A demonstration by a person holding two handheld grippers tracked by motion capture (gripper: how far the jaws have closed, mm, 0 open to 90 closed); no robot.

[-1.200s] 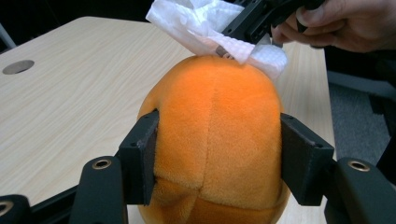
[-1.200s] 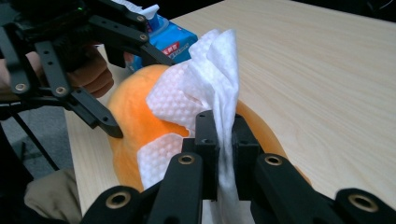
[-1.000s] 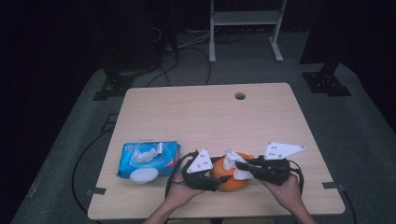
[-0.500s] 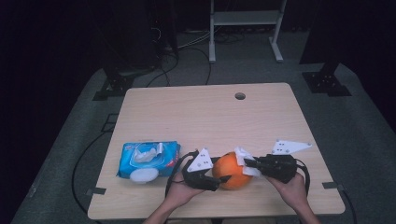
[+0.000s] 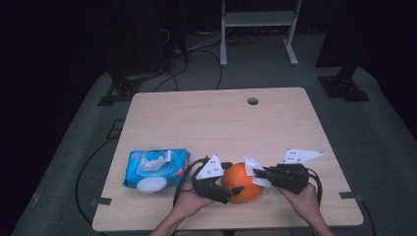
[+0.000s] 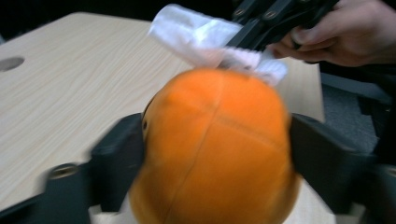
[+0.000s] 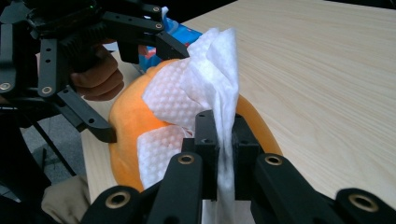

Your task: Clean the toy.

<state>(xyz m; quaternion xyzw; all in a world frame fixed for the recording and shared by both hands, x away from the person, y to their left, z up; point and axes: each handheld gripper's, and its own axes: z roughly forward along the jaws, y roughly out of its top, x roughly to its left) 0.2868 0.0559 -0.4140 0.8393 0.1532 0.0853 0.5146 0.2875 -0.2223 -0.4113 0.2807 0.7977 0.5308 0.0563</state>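
An orange ball (image 5: pixel 240 183) (image 6: pixel 215 149) (image 7: pixel 123 135) rests near the table's front edge. My left gripper (image 5: pixel 232 179) (image 6: pixel 215 156) (image 7: pixel 142 91) has it between its jaws, which lie against both of its sides. These jaws have just been opening wider with the ball still between them. My right gripper (image 5: pixel 256 172) (image 7: pixel 219 126) (image 6: pixel 236 44) is shut on a white wet wipe (image 5: pixel 253 167) (image 7: pixel 205 70) (image 6: pixel 187 32). The wipe is draped over the top right of the ball.
A blue pack of wipes (image 5: pixel 155 167) (image 7: pixel 176 29) lies left of the left hand. The wooden table (image 5: pixel 221 123) has a cable hole (image 5: pixel 253 101) (image 6: pixel 10 63) near its far edge. Dark stands and a white shelf frame (image 5: pixel 255 29) stand on the floor beyond.
My right gripper has drawn the wipe a little to the right across the ball, so more orange shows. The left hand and the ball have kept their place.
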